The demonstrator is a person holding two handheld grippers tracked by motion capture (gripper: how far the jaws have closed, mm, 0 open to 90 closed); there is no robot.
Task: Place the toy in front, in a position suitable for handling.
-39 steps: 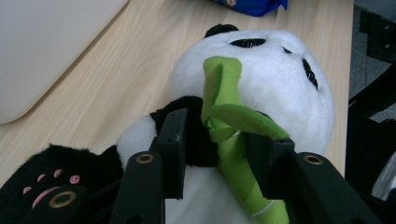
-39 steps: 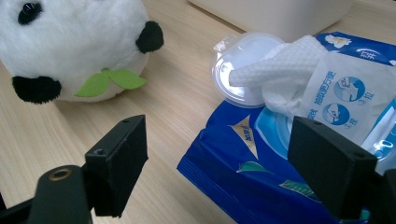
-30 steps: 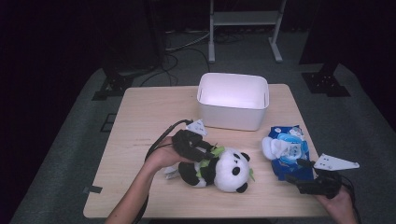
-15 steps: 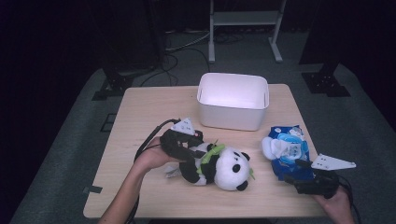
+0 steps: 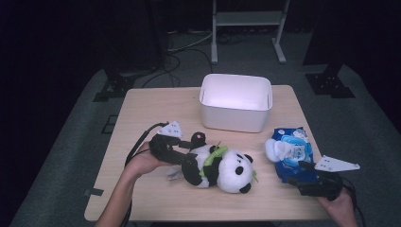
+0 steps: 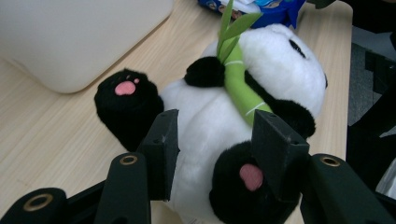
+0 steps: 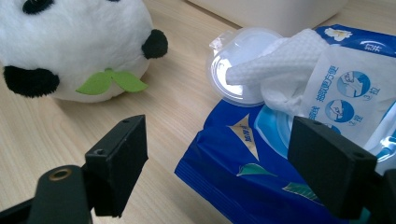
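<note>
My left gripper [image 6: 212,154] straddles the panda [image 6: 233,116] lying mid-table, jaws spread around its belly; I should close low and firm. My right gripper [image 7: 233,172] waits, jaws apart, by the wipes [image 7: 299,154].

Between the black left gripper [image 6: 212,142] jaws: a black-and-white panda [image 6: 243,93] with pink paw pads and green bamboo [image 6: 238,79]. Ahead of the right gripper [image 7: 233,154]: a blue wipes pack [image 7: 299,140], apparently leaf-printed.
</note>
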